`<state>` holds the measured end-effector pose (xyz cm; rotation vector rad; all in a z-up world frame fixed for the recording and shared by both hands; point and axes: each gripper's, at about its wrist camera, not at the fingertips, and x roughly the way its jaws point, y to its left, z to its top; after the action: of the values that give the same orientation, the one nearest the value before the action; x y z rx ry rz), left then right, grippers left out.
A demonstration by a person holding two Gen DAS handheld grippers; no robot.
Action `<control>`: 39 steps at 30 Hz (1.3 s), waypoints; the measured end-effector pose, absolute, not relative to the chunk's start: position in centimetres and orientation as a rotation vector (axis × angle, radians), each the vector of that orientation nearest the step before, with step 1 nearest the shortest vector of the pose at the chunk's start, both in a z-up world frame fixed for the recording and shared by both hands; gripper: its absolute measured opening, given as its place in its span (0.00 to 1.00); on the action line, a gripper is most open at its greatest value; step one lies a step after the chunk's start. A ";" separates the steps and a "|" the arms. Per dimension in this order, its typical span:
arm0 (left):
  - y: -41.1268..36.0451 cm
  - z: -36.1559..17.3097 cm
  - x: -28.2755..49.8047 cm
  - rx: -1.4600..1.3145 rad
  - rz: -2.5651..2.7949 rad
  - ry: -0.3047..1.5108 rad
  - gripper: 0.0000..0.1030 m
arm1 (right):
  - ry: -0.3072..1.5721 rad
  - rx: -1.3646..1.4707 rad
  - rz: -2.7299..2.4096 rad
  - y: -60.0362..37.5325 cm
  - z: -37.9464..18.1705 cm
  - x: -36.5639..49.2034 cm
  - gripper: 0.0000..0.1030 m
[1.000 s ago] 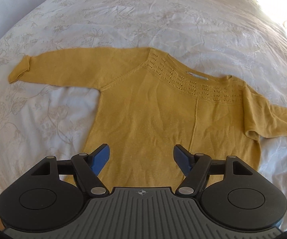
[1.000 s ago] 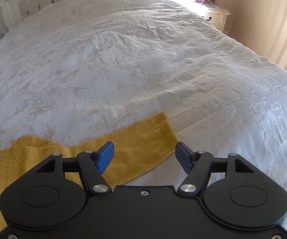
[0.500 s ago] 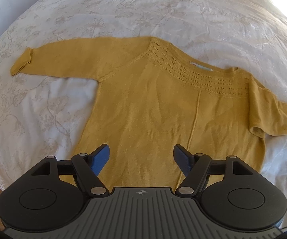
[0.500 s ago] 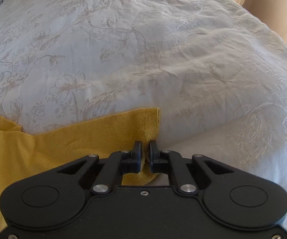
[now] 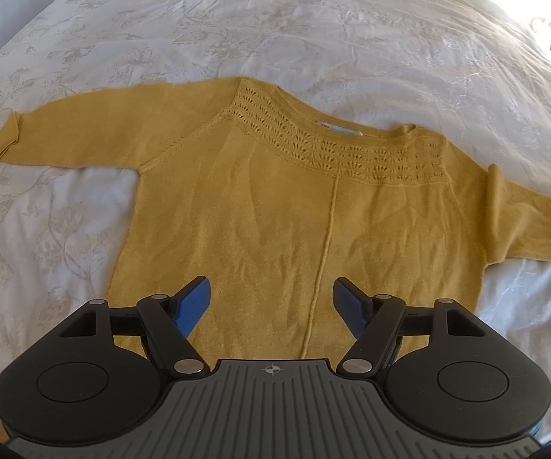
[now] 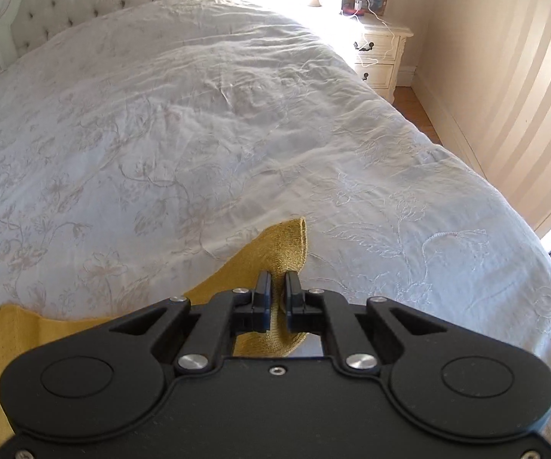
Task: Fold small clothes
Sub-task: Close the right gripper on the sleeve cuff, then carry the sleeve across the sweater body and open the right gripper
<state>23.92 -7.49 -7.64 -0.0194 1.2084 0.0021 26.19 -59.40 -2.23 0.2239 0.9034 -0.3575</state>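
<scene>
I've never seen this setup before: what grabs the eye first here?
A mustard-yellow sweater lies spread flat on the white embroidered bedspread. The right gripper is shut on the sleeve cuff, raised off the bed; the left gripper hangs open over the hem.

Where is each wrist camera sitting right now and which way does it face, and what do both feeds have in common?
Left wrist: above the sweater's hem, angled steeply down at the yellow sweater spread on the bedspread; the open left gripper shows.
Right wrist: over the bed's right side, facing the headboard and nightstand; the right gripper shows, shut on the sleeve cuff.
Shared: the sweater and bedspread.
</scene>
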 end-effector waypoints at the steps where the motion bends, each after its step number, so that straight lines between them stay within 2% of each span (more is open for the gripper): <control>1: -7.4 -7.6 23.9 -0.018 -0.003 1.207 0.68 | 0.887 0.225 -0.334 -58.5 -1.5 26.3 0.12; 11: -3.6 -7.1 23.1 -0.005 -0.006 1.155 0.68 | 0.708 0.297 0.056 -43.4 5.5 29.0 0.12; 17: 0.3 -7.5 22.4 -0.026 0.015 1.157 0.68 | 0.682 0.375 0.251 -34.3 6.3 30.9 0.12; 27: 6.2 -7.3 21.4 -0.021 0.051 1.151 0.68 | 0.784 0.431 0.325 -21.6 0.0 32.6 0.13; 39: 11.2 -7.4 22.3 0.031 0.063 1.133 0.68 | 0.892 0.364 0.290 -12.5 -6.5 31.8 0.13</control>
<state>22.27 11.15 -7.41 0.0310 1.1327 0.0630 31.82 -12.54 -6.46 0.3636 0.8917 0.2895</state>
